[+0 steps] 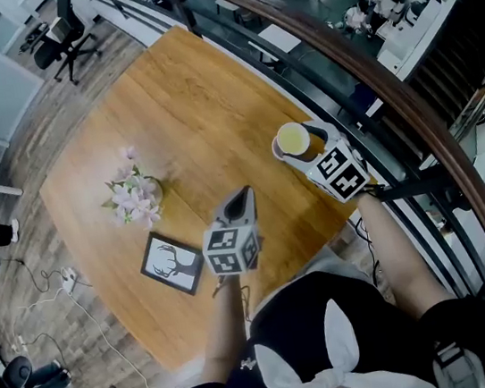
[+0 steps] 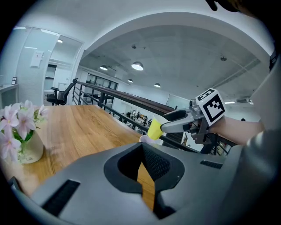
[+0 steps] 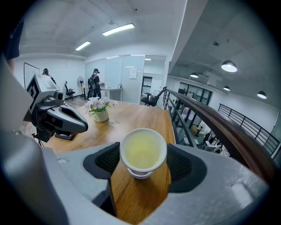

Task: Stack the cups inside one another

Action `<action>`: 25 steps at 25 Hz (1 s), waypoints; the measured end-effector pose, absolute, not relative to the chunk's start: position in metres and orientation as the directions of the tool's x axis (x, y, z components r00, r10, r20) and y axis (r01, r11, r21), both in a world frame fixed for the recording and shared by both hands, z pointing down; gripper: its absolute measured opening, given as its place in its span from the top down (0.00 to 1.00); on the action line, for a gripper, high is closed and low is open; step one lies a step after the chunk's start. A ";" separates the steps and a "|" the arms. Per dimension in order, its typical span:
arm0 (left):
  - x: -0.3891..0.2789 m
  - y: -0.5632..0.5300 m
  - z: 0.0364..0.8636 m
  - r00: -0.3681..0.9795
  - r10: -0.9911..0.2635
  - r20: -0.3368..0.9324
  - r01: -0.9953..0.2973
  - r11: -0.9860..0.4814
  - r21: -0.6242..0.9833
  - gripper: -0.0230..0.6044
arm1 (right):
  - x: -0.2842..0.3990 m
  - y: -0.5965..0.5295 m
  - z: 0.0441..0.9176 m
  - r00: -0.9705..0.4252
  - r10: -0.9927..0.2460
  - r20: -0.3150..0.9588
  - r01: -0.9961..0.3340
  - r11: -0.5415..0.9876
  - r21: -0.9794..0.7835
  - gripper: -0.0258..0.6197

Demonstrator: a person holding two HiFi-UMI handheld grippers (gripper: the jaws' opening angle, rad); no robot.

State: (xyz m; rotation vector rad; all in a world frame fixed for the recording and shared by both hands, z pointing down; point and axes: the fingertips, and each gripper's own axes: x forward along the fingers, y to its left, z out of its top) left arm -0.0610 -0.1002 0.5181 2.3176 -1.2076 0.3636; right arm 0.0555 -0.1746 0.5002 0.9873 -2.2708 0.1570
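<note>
A yellow cup with a white rim [image 3: 143, 150] sits between the jaws of my right gripper [image 3: 143, 154], which is shut on its sides. Its base sits in a pale cup [image 3: 141, 175] standing on the wooden table [image 3: 131, 197]. In the head view the yellow cup [image 1: 292, 139] and the right gripper [image 1: 297, 148] are near the table's right edge. The left gripper view shows the yellow cup [image 2: 154, 129] tilted over the pale cup [image 2: 144, 139]. My left gripper [image 1: 244, 194] is shut and holds nothing, left of the cups and nearer me.
A vase of pink flowers [image 1: 139, 195] and a framed deer picture [image 1: 171, 262] stand on the left half of the table [image 1: 184, 107]. A dark railing [image 1: 370, 79] runs close behind the table's right edge. Two people [image 3: 94, 81] stand far off.
</note>
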 end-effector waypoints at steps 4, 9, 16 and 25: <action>-0.063 -0.103 0.522 0.571 -0.685 0.452 -0.821 -0.480 0.311 0.95 | 0.054 -0.177 0.506 -0.504 -0.605 0.617 -0.694 0.708 0.127 0.45; -0.064 -0.106 0.528 0.572 -0.675 0.466 -0.820 -0.476 0.317 0.95 | 0.055 -0.183 0.514 -0.501 -0.599 0.625 -0.700 0.705 0.116 0.45; -0.066 -0.108 0.536 0.573 -0.667 0.477 -0.819 -0.472 0.326 0.95 | 0.052 -0.188 0.530 -0.489 -0.581 0.651 -0.701 0.706 0.103 0.45; -0.073 -0.113 0.550 0.574 -0.658 0.488 -0.819 -0.466 0.334 0.95 | 0.049 -0.195 0.553 -0.487 -0.572 0.660 -0.707 0.702 0.088 0.45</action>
